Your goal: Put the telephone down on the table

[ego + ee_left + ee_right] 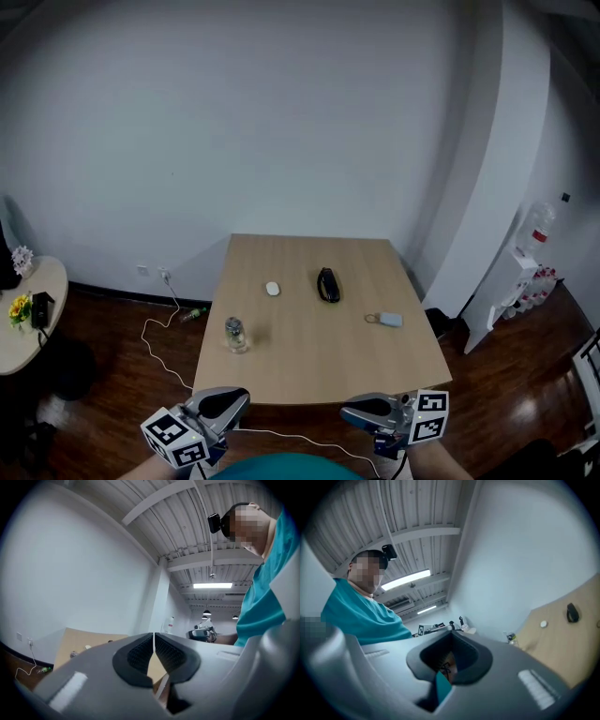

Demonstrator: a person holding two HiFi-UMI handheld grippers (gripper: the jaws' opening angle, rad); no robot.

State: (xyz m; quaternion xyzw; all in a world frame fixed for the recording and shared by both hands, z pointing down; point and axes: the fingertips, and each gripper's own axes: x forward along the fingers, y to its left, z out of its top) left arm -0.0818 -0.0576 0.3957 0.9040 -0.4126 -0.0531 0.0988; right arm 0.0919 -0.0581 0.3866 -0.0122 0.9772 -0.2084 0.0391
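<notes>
Person in teal top (pixel 281 467), black head-mounted camera (pixel 214 522), two hand-held tools: left gripper (pixel 234 401), right gripper (pixel 352 411) — smooth grey shells, black ribbed pads (pixel 140 656), black-and-white square-patterned marker cubes (pixel 176 439), thin white cable (pixel 300 441).

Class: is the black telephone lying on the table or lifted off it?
Lying on it: the telephone rests flat on the table, with nothing gripping it.

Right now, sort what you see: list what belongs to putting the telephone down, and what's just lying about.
Job:
- telephone, lying on the table
- left gripper, shut, empty
- right gripper, shut, empty

Lying about:
- white puck
- jar
- grey tag
- floor cable
- side table
</notes>
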